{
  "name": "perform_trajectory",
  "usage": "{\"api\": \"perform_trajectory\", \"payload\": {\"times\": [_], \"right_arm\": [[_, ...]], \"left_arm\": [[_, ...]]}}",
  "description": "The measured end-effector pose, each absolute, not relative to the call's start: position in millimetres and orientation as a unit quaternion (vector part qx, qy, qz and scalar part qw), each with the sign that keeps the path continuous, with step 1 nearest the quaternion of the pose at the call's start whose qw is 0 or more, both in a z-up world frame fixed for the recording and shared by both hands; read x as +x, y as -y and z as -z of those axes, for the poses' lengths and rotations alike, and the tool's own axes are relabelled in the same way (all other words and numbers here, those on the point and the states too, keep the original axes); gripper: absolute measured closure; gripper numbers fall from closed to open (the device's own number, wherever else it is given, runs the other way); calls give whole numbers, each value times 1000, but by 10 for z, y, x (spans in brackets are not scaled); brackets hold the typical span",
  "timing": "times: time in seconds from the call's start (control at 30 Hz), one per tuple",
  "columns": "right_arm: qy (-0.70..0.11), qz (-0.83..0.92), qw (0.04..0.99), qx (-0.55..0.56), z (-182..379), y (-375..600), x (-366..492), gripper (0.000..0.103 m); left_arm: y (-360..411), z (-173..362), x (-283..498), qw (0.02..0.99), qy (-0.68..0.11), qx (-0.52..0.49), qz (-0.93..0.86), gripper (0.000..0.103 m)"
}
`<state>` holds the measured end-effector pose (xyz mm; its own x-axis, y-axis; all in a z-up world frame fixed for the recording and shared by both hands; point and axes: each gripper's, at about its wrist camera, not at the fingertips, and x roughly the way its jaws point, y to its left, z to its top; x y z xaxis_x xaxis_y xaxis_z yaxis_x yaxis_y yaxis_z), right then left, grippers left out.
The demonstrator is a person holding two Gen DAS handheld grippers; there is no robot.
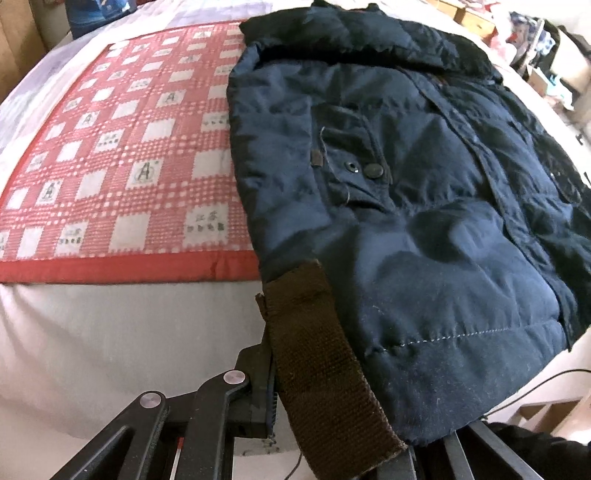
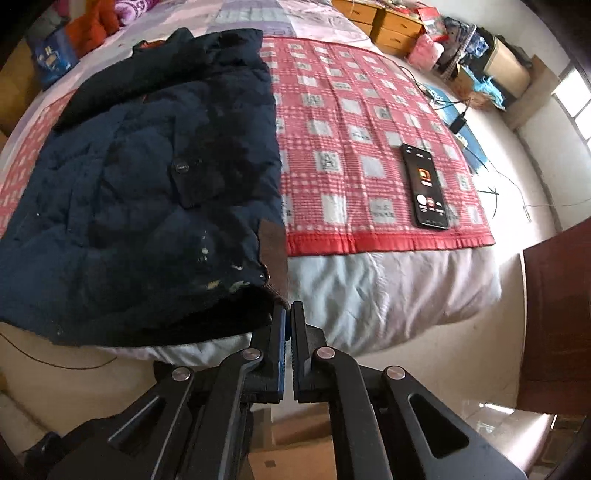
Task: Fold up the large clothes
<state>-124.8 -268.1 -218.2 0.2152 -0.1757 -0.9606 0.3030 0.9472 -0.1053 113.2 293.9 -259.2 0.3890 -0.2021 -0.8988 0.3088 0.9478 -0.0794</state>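
A big navy padded jacket [image 1: 406, 184] lies spread on the bed, front up, with pocket snaps showing. In the left wrist view my left gripper [image 1: 291, 354] is shut on the jacket's brown ribbed hem band [image 1: 321, 369] at its near corner. One finger [image 1: 258, 387] shows; the other is hidden under the cloth. In the right wrist view the jacket [image 2: 147, 184] fills the left half. My right gripper [image 2: 290, 308] has its jaws together just off the bed's near edge. The brown band [image 2: 272, 251] at the other corner reaches its tip; I cannot tell whether any cloth is pinched.
A red-and-white checked blanket [image 2: 369, 147] covers the bed over a pale sheet [image 2: 369, 295]. A lit phone [image 2: 424, 184] lies on the blanket right of the jacket. Cables and a charger [image 2: 460, 122] trail at the far right edge. Wooden drawers [image 2: 388, 26] and clutter stand beyond.
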Motion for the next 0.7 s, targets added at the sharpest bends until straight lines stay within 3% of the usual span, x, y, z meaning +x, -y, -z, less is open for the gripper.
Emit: {"api": "perform_trajectory", "payload": {"times": [0.17, 0.47, 0.5, 0.53, 0.6, 0.7], "right_arm": [[-610, 170, 767, 105, 2582, 2855, -1464, 100], [-613, 136, 776, 60, 2916, 2555, -1687, 96], [-612, 138, 775, 76, 2931, 2563, -1737, 85], [-609, 142, 774, 95, 2949, 2581, -1790, 54], [-599, 165, 776, 108, 2928, 2596, -1899, 14], [-591, 180, 779, 109, 2898, 2637, -1980, 13]], "left_arm": [[-2948, 2759, 1127, 824, -545, 51, 146, 91], [-2884, 2843, 1172, 815, -559, 62, 140, 91], [-2878, 2841, 1173, 814, -561, 62, 138, 91], [-2872, 2837, 1181, 813, -563, 62, 137, 91], [-2853, 2832, 1194, 811, -564, 69, 136, 91], [-2832, 2832, 1215, 809, -567, 76, 136, 91]]}}
